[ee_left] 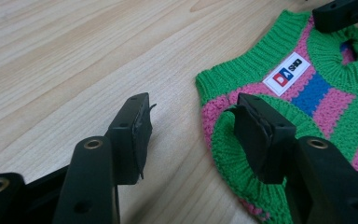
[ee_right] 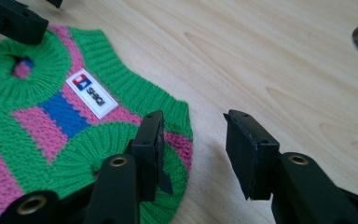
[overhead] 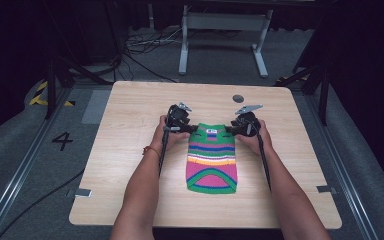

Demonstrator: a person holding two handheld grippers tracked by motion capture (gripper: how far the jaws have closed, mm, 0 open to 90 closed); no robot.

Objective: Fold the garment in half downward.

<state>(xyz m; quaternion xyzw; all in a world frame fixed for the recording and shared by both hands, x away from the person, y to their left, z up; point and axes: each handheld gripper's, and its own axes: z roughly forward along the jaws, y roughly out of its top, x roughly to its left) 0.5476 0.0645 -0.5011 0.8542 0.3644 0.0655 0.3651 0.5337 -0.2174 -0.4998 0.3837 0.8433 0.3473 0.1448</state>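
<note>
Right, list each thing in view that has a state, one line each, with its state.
Left hand-held gripper: open, jaws astride the sweater's corner, nothing clamped.
Right hand-held gripper: open, jaws astride the opposite corner, nothing clamped.
Striped knit sweater: lying flat and spread out on the table, collar end away from the person.
White label: sewn at the collar, facing up.
Wooden table: bare around the sweater.

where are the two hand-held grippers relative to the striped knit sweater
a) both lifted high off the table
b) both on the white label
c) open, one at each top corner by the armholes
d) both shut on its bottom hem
c: the left hand-held gripper and the right hand-held gripper have jaws apart, each straddling a shoulder edge of the sweater, which lies flat on the table.
</note>
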